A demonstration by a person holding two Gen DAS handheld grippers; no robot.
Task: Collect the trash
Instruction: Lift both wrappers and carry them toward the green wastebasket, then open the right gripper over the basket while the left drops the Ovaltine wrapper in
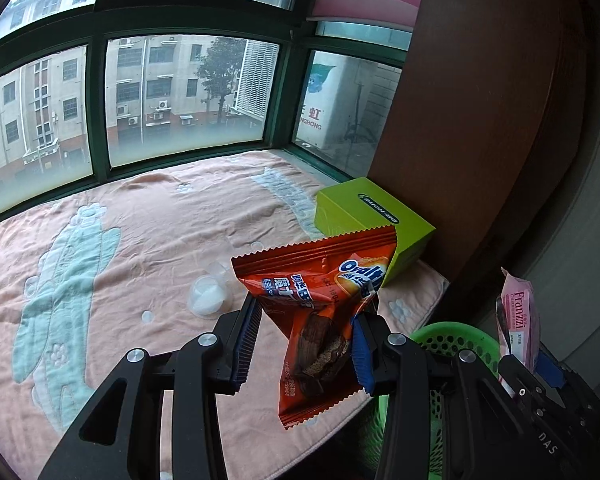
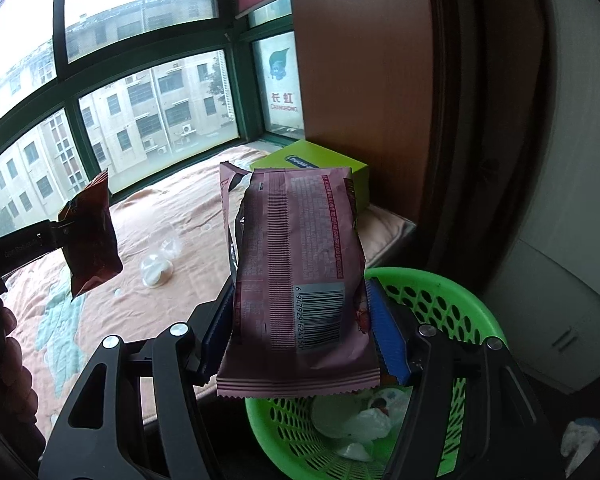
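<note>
- The left gripper (image 1: 306, 344) is clamped on an orange snack wrapper (image 1: 320, 300), held above the pink blanket (image 1: 100, 280), short of the green basket (image 2: 452, 300).
- The right gripper (image 2: 300, 328) appears clamped on a pink wrapper (image 2: 300, 248) over the basket's near rim (contact on the left pad is partly hidden).
- Release is best delayed until each wrapper is held squarely over the basket opening.
- Clear plastic cups (image 1: 208, 292) remain uncollected on the blanket.

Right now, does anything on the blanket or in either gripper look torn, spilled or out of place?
The pink wrapper in the right gripper is torn open at its top left corner. Clear plastic cups lie loose on the blanket, uncollected. Nothing looks spilled.
</note>
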